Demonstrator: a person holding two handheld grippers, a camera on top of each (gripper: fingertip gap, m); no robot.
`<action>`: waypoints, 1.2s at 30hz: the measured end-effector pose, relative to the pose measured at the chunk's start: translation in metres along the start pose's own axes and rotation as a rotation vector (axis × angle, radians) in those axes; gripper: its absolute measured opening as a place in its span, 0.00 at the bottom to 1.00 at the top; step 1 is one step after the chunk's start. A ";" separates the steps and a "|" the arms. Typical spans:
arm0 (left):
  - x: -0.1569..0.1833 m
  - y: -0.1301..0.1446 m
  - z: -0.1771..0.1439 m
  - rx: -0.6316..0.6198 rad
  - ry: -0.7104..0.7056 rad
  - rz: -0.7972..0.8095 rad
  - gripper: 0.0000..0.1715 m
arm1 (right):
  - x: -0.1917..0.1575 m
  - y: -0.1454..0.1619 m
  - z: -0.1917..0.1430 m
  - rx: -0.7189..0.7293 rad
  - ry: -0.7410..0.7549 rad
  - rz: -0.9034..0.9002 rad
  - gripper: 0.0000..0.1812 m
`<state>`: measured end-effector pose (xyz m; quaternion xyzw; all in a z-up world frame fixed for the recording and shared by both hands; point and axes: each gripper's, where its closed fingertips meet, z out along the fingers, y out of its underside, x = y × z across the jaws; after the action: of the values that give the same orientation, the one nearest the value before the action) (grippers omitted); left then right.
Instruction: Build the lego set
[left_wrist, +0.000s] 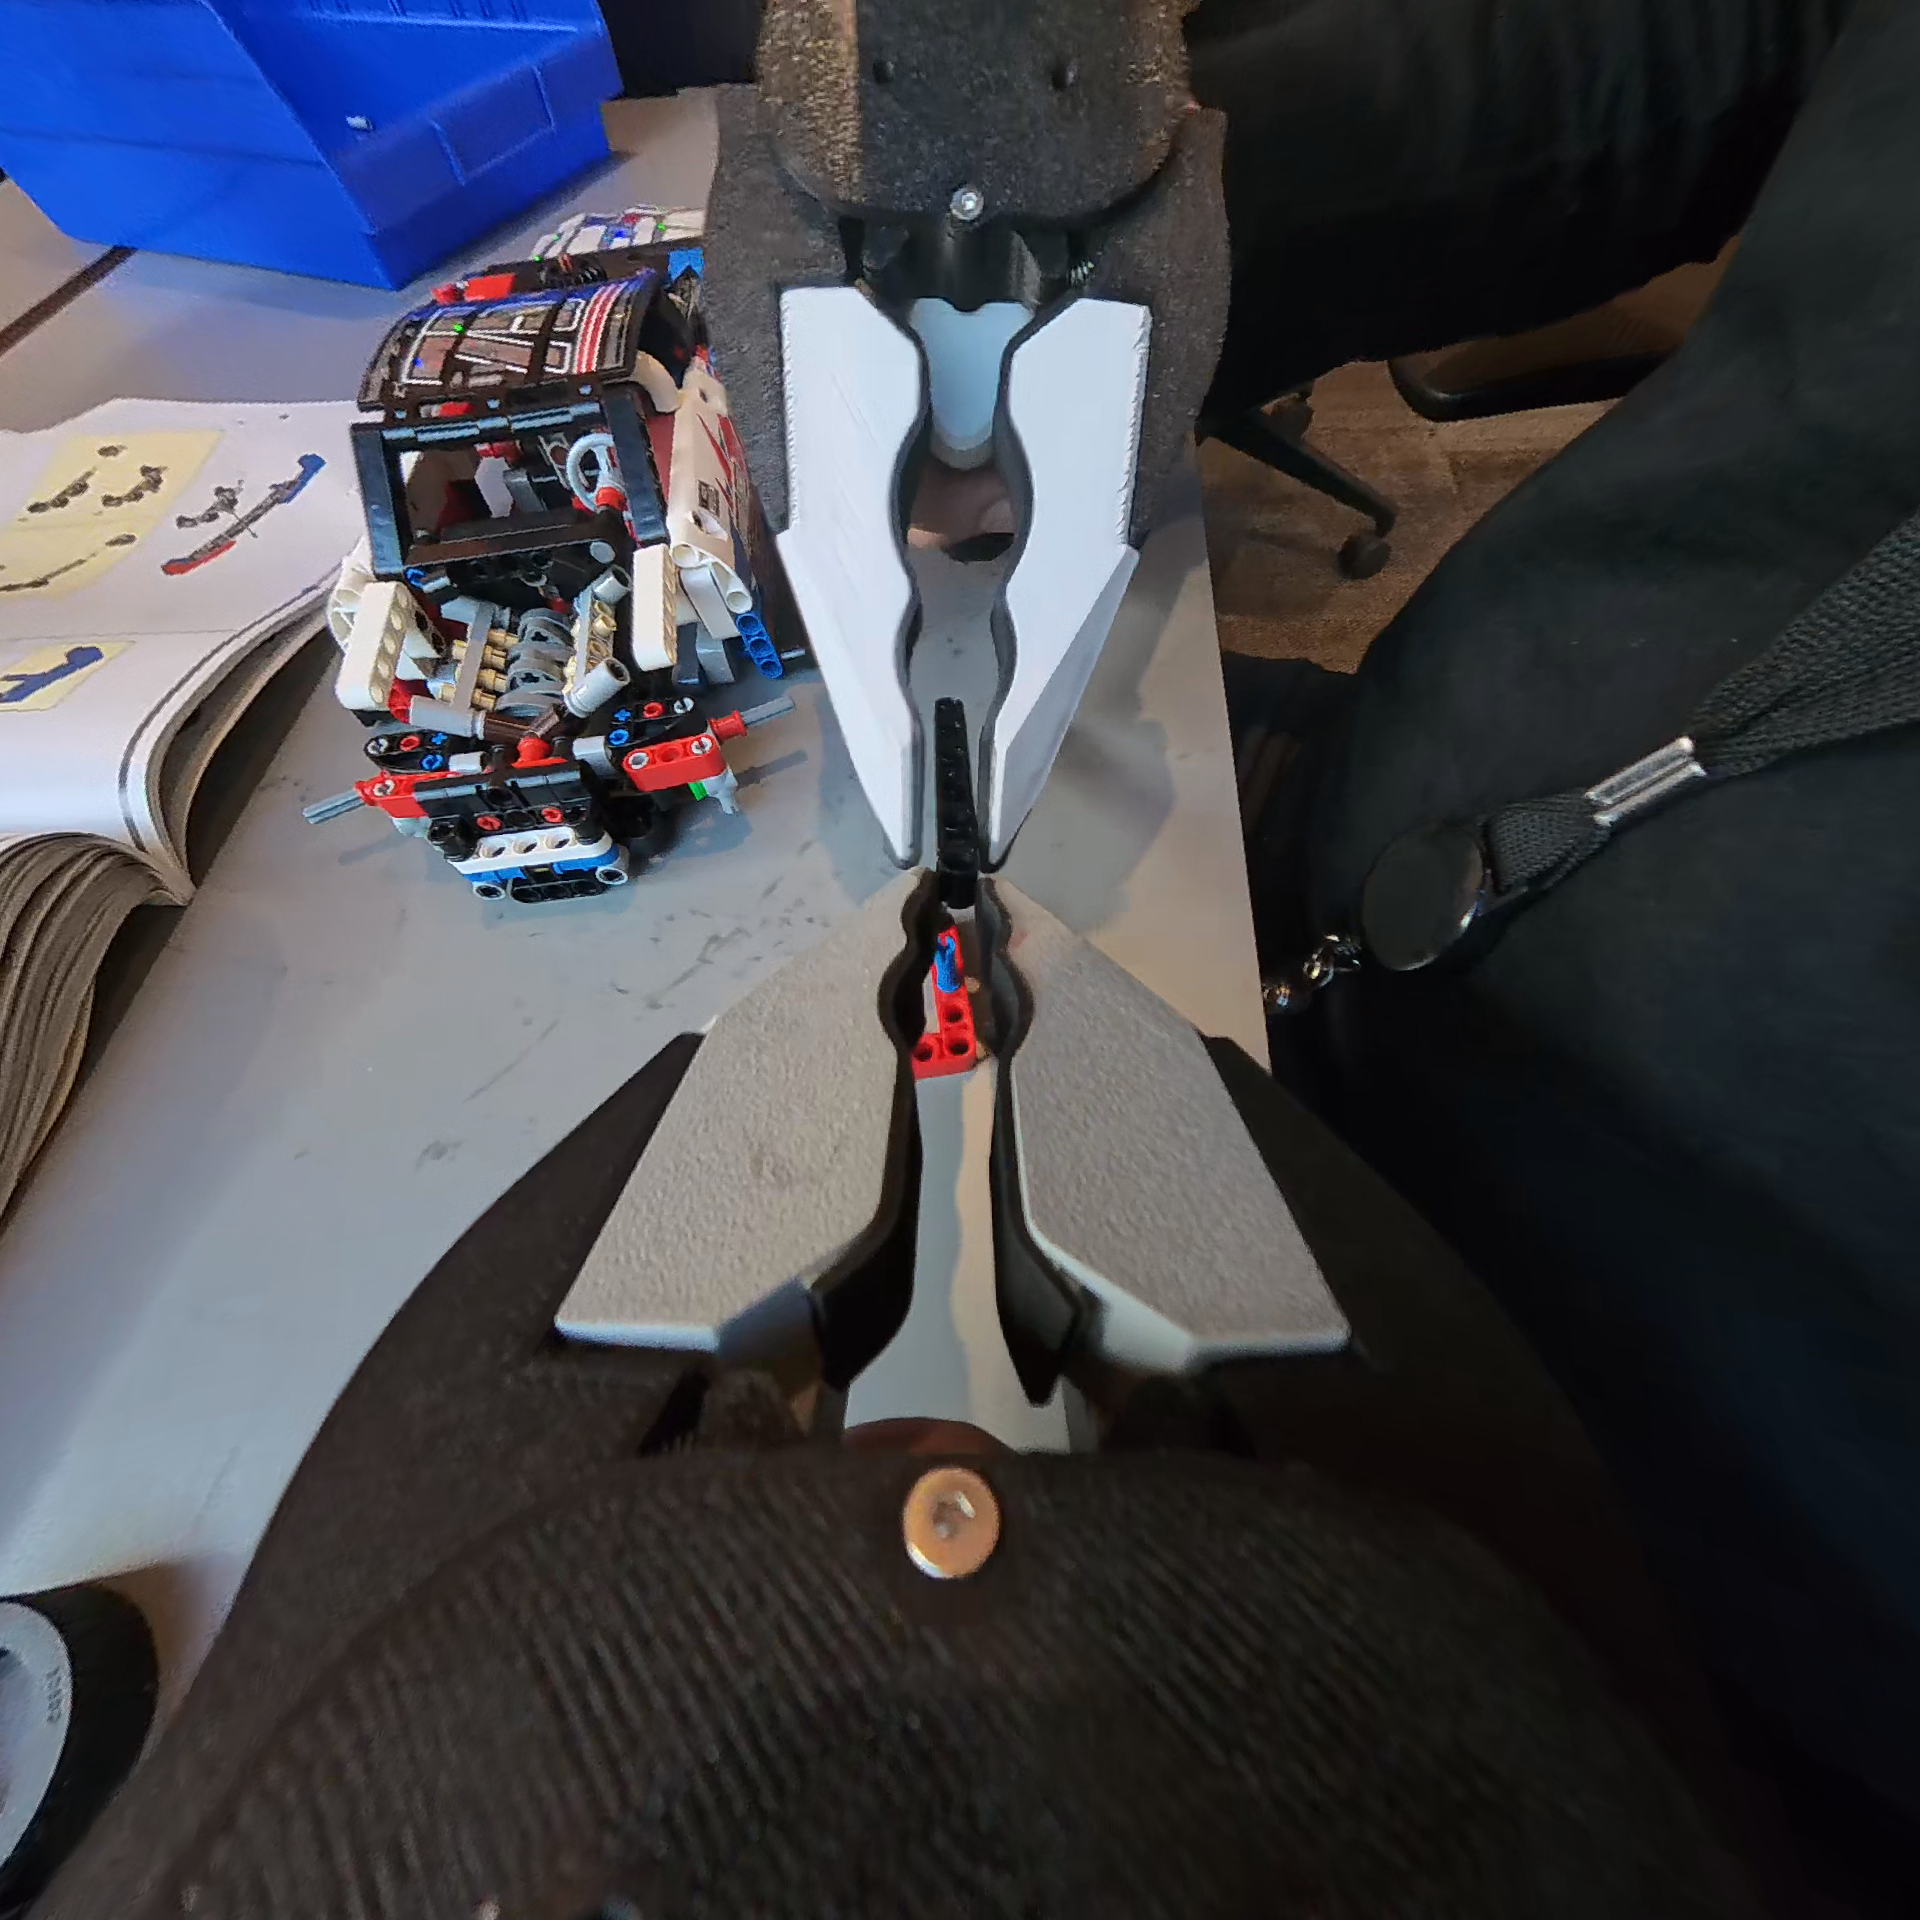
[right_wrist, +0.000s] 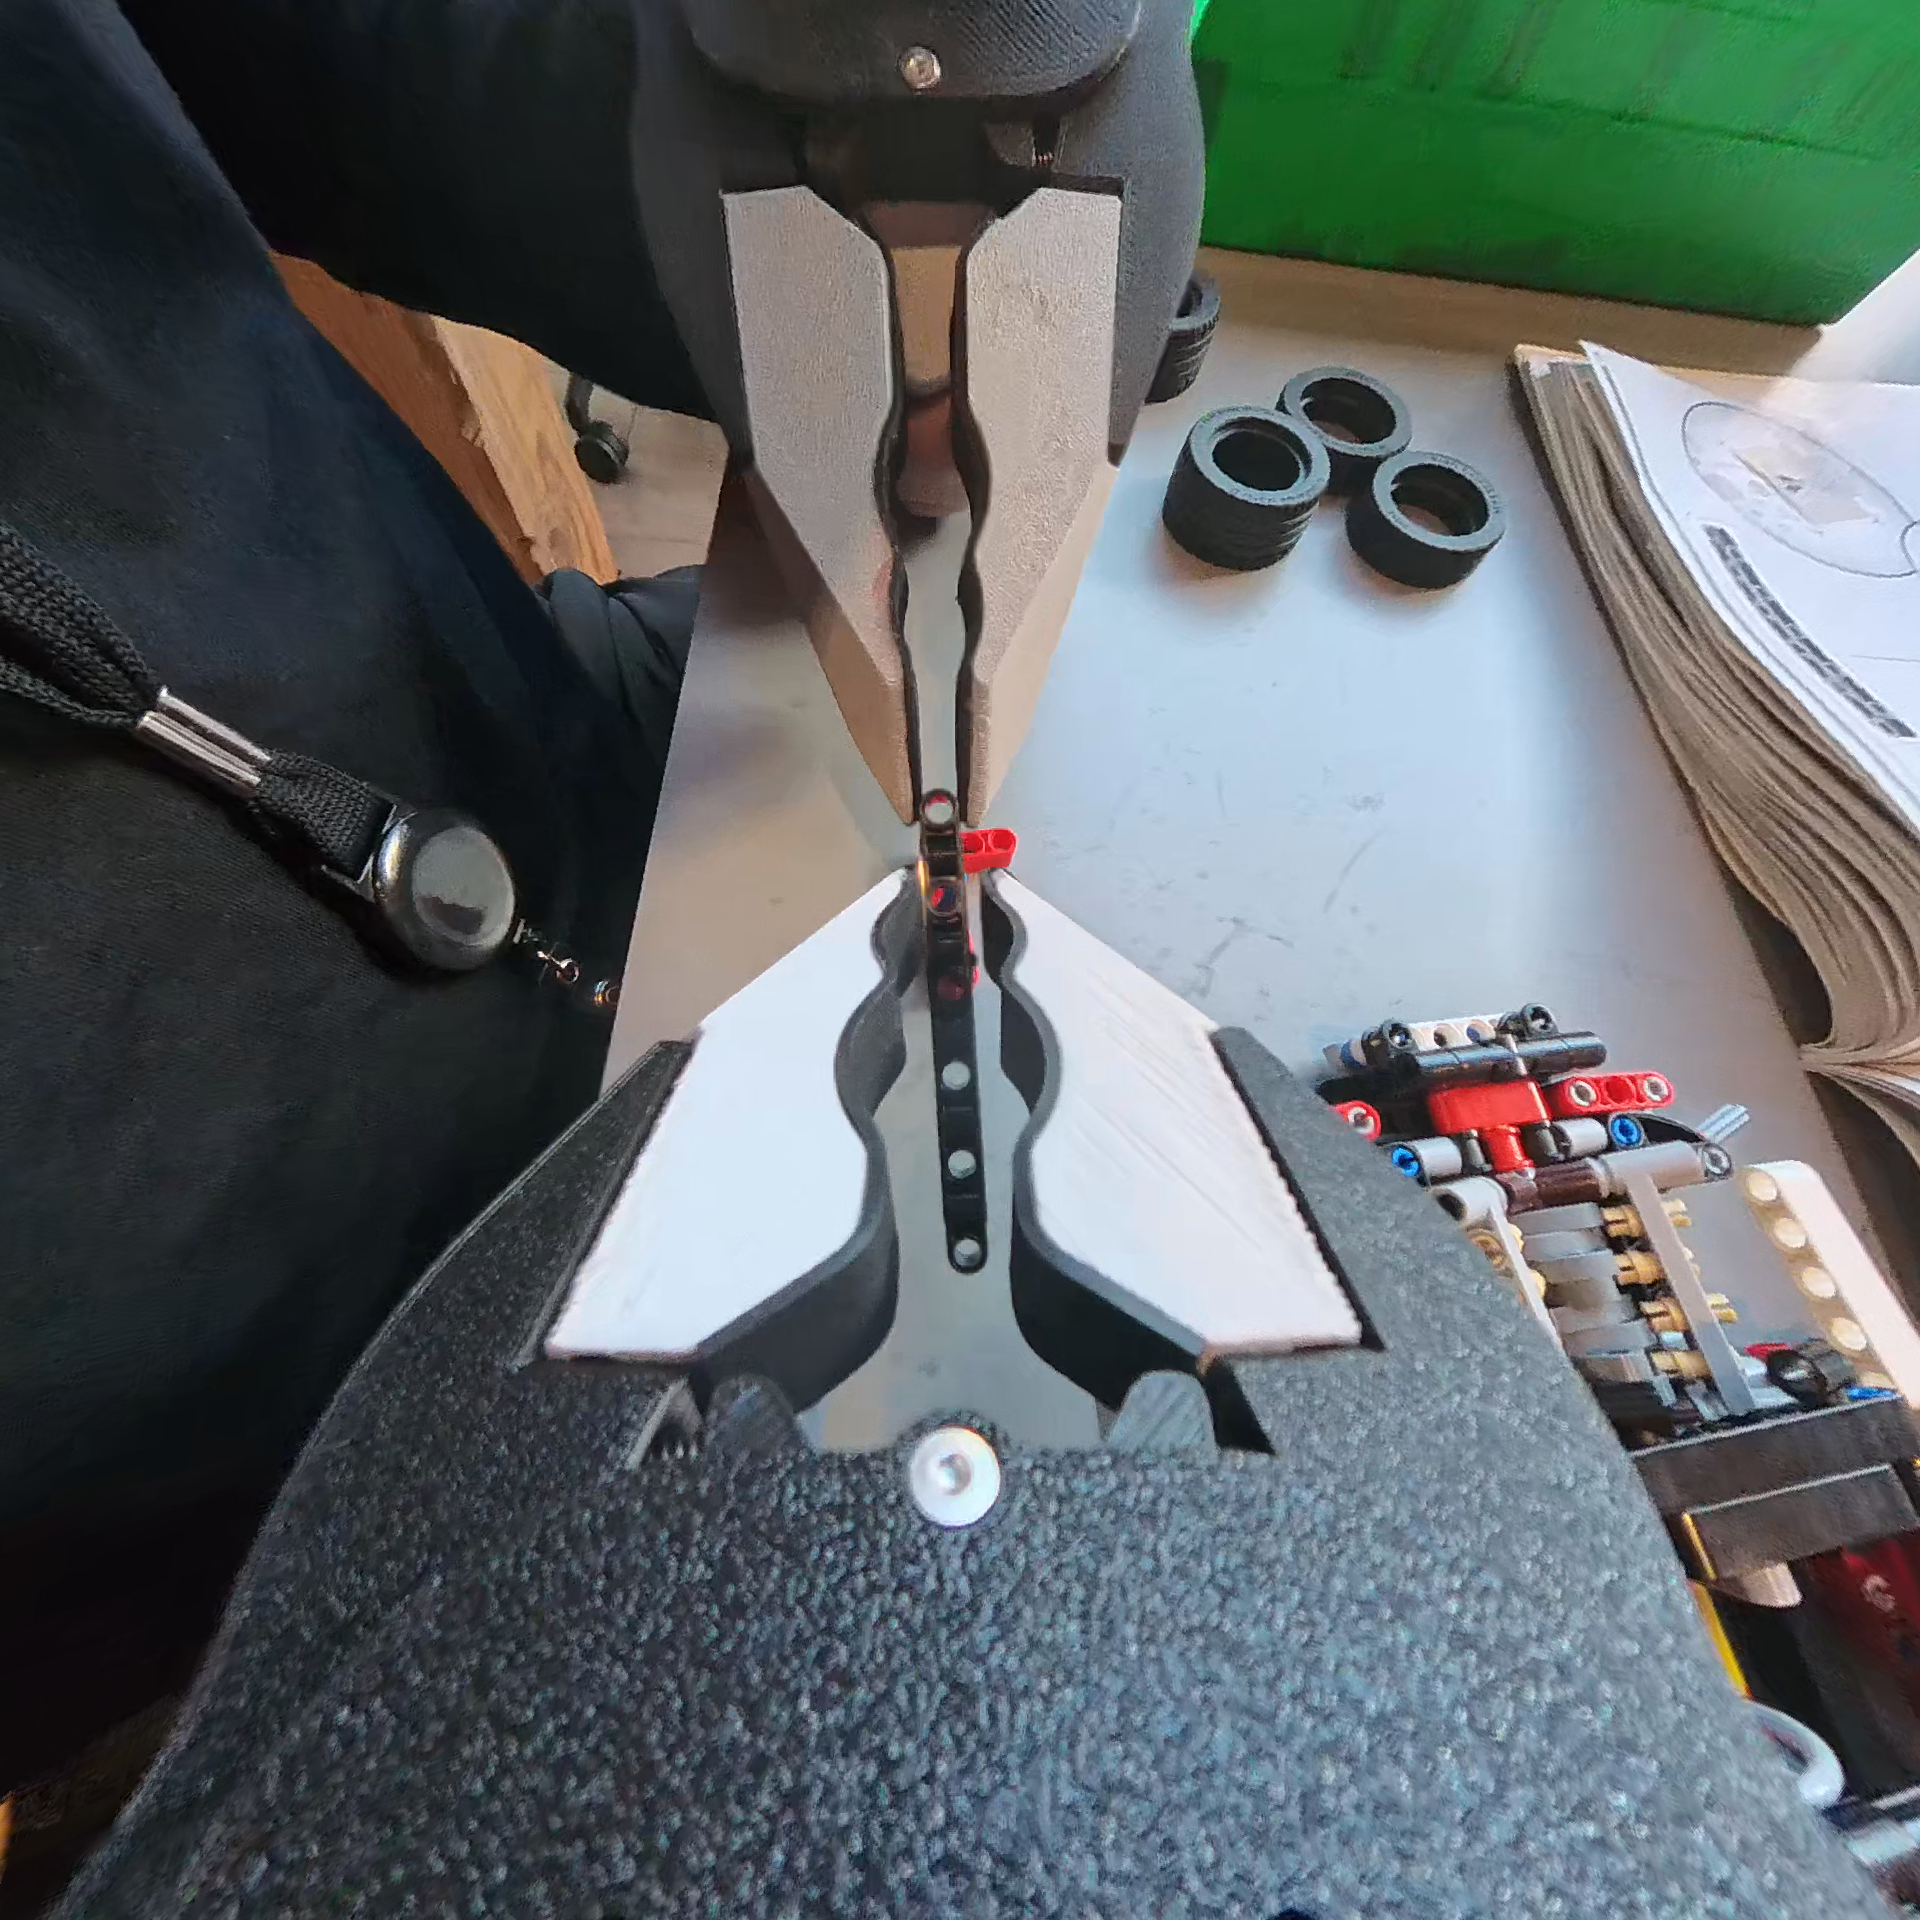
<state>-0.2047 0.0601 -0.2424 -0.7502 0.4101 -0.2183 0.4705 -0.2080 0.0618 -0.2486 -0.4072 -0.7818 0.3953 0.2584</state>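
My left gripper (left_wrist: 951, 896) has grey fingers and is shut on a red L-shaped beam (left_wrist: 948, 1023) with a blue pin in it. My right gripper (right_wrist: 948, 888) has white fingers and is shut on a long black beam with holes (right_wrist: 958, 1127). The two grippers meet tip to tip above the table's near edge, and the black beam (left_wrist: 954, 790) touches the red beam (right_wrist: 985, 847) there. The right gripper (left_wrist: 951, 850) enters the left wrist view from the top. The left gripper (right_wrist: 940, 808) enters the right wrist view from the top. The partly built lego car (left_wrist: 540, 582) stands on the grey table (left_wrist: 364, 1143).
An open instruction booklet (left_wrist: 135, 582) lies beside the car (right_wrist: 1558, 1195). Three black tyres (right_wrist: 1257, 488) sit on the table (right_wrist: 1247, 831). A blue bin (left_wrist: 312, 114) and a green bin (right_wrist: 1558, 135) stand at the back. A person in black with a badge reel (right_wrist: 447, 888) sits at the edge. My two grippers' fingertips are within a few centimetres of each other.
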 end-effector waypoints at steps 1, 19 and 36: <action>0.000 -0.001 -0.001 0.007 0.000 -0.005 0.02 | -0.001 -0.002 0.000 0.011 0.007 -0.017 0.04; 0.001 0.031 0.004 -0.191 0.002 -0.185 0.14 | 0.006 0.009 0.001 -0.303 -0.012 -0.170 0.04; -0.004 0.017 0.006 -0.117 -0.034 -0.142 0.02 | 0.004 0.015 0.008 -0.347 -0.085 -0.171 0.04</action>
<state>-0.2095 0.0626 -0.2597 -0.8072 0.3599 -0.2140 0.4160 -0.2094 0.0670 -0.2648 -0.3609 -0.8801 0.2481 0.1836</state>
